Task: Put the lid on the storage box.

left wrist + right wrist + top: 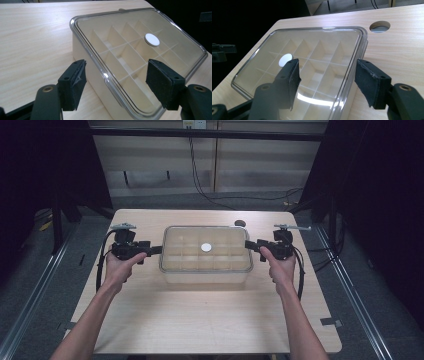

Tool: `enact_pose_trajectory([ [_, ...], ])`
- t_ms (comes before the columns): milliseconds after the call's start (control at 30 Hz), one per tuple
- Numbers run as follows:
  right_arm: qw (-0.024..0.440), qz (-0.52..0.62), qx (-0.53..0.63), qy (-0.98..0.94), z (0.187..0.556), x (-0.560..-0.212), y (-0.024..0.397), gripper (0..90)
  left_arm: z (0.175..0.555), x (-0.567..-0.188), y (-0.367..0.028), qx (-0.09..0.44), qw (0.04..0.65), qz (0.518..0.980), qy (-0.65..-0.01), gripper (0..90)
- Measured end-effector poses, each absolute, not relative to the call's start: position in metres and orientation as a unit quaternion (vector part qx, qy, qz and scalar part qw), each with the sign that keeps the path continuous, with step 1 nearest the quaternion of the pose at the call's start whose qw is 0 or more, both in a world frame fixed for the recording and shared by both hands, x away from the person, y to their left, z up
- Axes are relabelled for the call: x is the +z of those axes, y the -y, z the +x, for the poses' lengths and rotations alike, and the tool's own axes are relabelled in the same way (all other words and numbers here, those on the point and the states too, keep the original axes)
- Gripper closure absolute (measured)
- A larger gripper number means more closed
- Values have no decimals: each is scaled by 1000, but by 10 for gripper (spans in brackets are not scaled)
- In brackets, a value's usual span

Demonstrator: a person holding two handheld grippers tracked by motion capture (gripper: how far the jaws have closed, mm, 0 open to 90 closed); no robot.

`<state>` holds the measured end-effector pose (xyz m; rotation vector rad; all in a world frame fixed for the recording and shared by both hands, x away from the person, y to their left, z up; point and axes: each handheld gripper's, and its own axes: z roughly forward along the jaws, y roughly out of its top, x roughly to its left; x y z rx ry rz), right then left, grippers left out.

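Box: clear-lidded divider box (206, 254) at the table (150, 320) centre, nearer the far edge.
Left gripper (156, 250): jaws wide apart, straddling the box's left end, gripping nothing.
Right gripper (251, 245): jaws wide apart at the right end, empty.

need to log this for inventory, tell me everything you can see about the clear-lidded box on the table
The box is a rectangular, pale, plastic-looking organiser with rounded corners, split inside by thin dividers into a grid of compartments that look empty. A clear lid with a small white round disc at its middle is closed on top. It sits flat mid-table, long side across. Open claws flank its two short ends, pads not pressing it.
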<state>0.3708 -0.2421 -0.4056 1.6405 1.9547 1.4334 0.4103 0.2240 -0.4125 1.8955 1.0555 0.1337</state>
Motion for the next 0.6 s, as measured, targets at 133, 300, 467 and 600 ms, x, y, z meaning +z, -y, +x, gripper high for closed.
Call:
enact_pose_trajectory([
  [133, 109, 551, 488, -668, 362, -408, 244, 389, 402, -412, -228, 56, 457, 779, -425, 291],
  [300, 109, 539, 503, -667, 343, -411, 243, 361, 387, -406, -234, 63, 465, 782, -409, 265],
  [467, 112, 534, 511, -664, 327, -412, 245, 316, 373, -405, -238, 69, 468, 782, -405, 280],
  [600, 113, 532, 516, -662, 313, -410, 248, 310, 362, -408, -241, 69, 468, 781, -407, 278],
])
